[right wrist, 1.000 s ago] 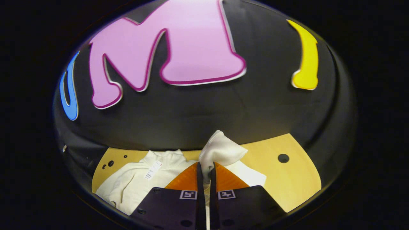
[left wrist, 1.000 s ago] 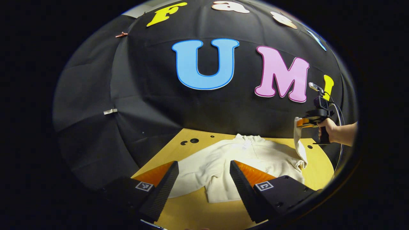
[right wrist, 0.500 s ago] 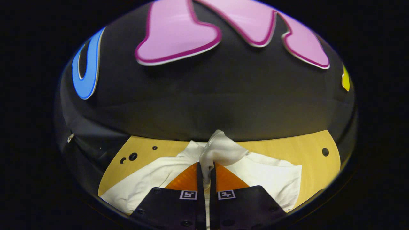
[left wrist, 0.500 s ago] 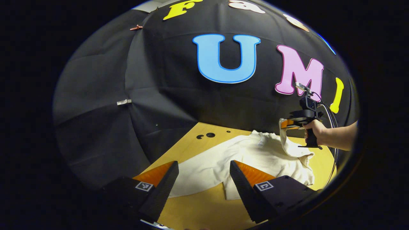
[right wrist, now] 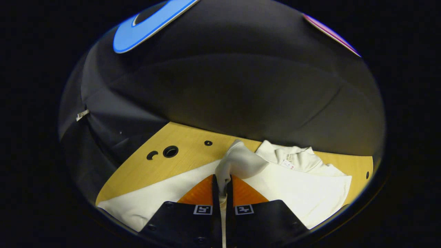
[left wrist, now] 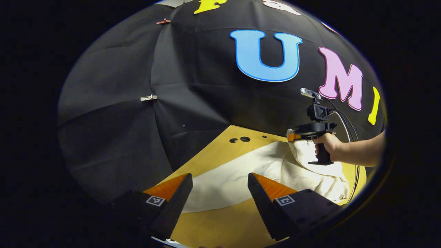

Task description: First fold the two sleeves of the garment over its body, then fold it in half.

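Observation:
A cream long-sleeved garment (left wrist: pixel 237 174) lies flat on the wooden table (left wrist: pixel 220 224), collar toward the booth wall. In the right gripper view my right gripper (right wrist: pixel 222 181) is shut on the cuff of one sleeve (right wrist: pixel 241 162), lifted over the garment's body (right wrist: pixel 303 196), beside the collar (right wrist: pixel 296 155). The left gripper view shows that same gripper (left wrist: pixel 293 136), held by a hand (left wrist: pixel 327 144), with the sleeve hanging beneath it. My left gripper (left wrist: pixel 218 182) hovers open above the other sleeve (left wrist: pixel 220 186), which lies stretched out on the table, with nothing between its fingers.
Round holes (right wrist: pixel 170 151) are cut into the tabletop at its far left corner. The black cloth wall (left wrist: pixel 137 103) rises right behind the table. Bare wood (left wrist: pixel 224 227) lies in front of the garment, near my left gripper.
My right gripper has carried the sleeve cuff leftward from the garment's side to over its body. My left gripper view has swung left; that gripper stays open.

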A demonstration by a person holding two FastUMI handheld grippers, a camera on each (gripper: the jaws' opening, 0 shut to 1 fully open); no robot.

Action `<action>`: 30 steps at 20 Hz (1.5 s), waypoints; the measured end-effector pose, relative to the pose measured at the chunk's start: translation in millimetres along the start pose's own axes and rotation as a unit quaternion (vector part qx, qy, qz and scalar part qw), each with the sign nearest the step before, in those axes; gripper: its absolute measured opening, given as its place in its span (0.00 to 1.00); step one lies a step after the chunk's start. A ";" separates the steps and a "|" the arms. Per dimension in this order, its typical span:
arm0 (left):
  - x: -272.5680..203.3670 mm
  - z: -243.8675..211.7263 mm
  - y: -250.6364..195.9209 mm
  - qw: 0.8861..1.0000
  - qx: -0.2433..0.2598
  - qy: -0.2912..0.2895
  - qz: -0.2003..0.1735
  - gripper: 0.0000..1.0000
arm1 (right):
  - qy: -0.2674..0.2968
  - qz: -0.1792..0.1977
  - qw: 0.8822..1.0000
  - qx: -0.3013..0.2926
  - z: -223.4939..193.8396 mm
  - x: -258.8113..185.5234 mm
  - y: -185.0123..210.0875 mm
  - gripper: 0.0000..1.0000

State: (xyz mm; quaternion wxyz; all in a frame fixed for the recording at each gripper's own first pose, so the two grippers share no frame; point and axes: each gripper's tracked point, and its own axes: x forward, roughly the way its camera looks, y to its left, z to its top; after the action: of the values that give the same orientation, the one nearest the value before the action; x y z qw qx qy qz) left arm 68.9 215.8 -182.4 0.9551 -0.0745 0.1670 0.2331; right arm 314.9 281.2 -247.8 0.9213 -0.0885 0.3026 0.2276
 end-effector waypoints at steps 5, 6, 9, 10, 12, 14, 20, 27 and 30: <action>10.4 -17.3 21.7 1.000 -0.013 0.008 0.027 1.00 | 0.005 0.020 1.000 0.009 -13.2 6.7 31.8 0.27; 12.0 -21.7 25.8 0.999 -0.015 0.009 0.033 1.00 | 0.002 0.028 0.999 0.016 -10.6 3.5 38.3 0.27; 18.1 -36.6 39.6 0.998 -0.025 0.021 0.051 1.00 | -0.015 0.042 0.999 0.005 -3.2 -11.1 48.1 0.64; 21.0 -40.1 45.8 0.997 -0.034 0.025 0.058 1.00 | -0.021 0.043 0.999 -0.002 -0.3 -19.4 47.6 0.77; 22.3 -50.9 62.5 0.995 -0.051 0.038 0.080 1.00 | -0.034 0.041 0.999 -0.002 3.7 -38.1 39.8 1.00; 25.7 -63.4 79.7 0.992 -0.059 0.050 0.104 1.00 | -0.047 0.031 0.998 0.007 9.6 -56.9 22.0 1.00; 49.3 -109.1 119.5 0.978 -0.041 0.104 0.176 1.00 | -0.066 -0.038 0.995 0.057 13.8 -118.4 -73.0 0.99; 60.5 -155.6 118.3 0.966 -0.076 0.169 0.181 1.00 | -0.084 -0.127 0.985 0.084 -6.0 -206.2 -182.6 0.99; 64.8 -159.2 110.2 0.969 -0.061 0.172 0.169 1.00 | -0.079 -0.164 0.981 0.059 -26.2 -245.4 -224.3 0.99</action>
State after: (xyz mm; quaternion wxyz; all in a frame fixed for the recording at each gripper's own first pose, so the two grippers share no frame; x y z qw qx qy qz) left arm 26.0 305.0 -360.9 0.8526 -0.1427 0.3240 0.3845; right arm 232.4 -14.1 -116.4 0.9708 -0.0642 0.2228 0.0612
